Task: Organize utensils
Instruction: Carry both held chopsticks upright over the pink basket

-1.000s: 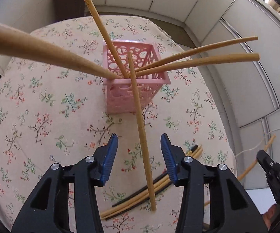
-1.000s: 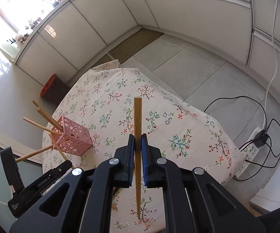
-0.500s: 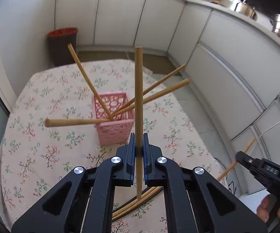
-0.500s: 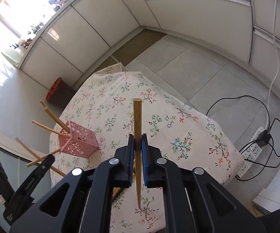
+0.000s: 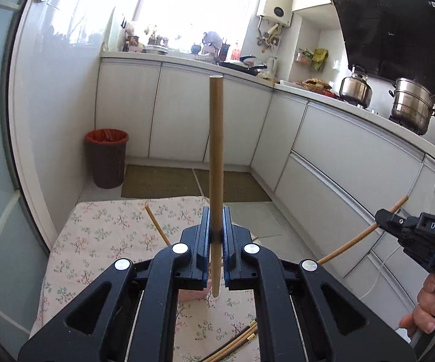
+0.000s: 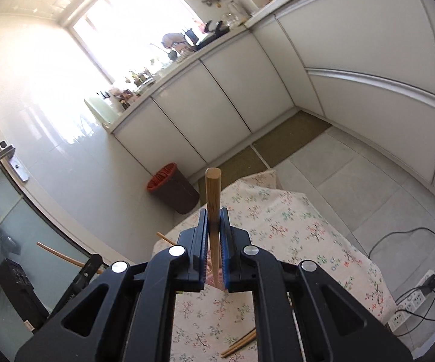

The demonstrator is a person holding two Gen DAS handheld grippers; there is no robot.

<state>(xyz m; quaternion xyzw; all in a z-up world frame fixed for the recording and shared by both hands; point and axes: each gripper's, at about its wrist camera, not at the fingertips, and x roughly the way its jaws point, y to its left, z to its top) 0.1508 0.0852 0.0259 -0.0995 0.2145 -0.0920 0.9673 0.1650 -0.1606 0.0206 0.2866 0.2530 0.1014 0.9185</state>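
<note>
Item 1, left gripper (image 5: pixel 215 236): clenched on a wooden chopstick (image 5: pixel 216 163). You hold it near its lower third; long axis upright in the left wrist view, blunt end up, narrow tip down over the table (image 5: pixel 96 241)

Item 2, right gripper (image 6: pixel 213 241): clenched on a second chopstick (image 6: pixel 212 199), long axis also running straight up out of the jaws, thick end up. In the left wrist view this gripper sits off to your right, beside the table edge

Item 3, pink holder (image 5: pixel 191 295): only a sliver shows, directly beneath your left gripper and just behind the held tip. One chopstick already in it (image 5: pixel 158 224) leans out to the upper left

Item 4, loose chopsticks (image 5: pixel 232 344): light and dark ones lying flat on the floral cloth, near you, not yet sorted

Deciding relation, as a judgement: the holder lies below and slightly ahead of your left gripper, so the left is the nearer hand and goes first. Its stick already points tip-down, so a straight descent should seat it

Risk: the leaning stick may deflect the tip
</note>
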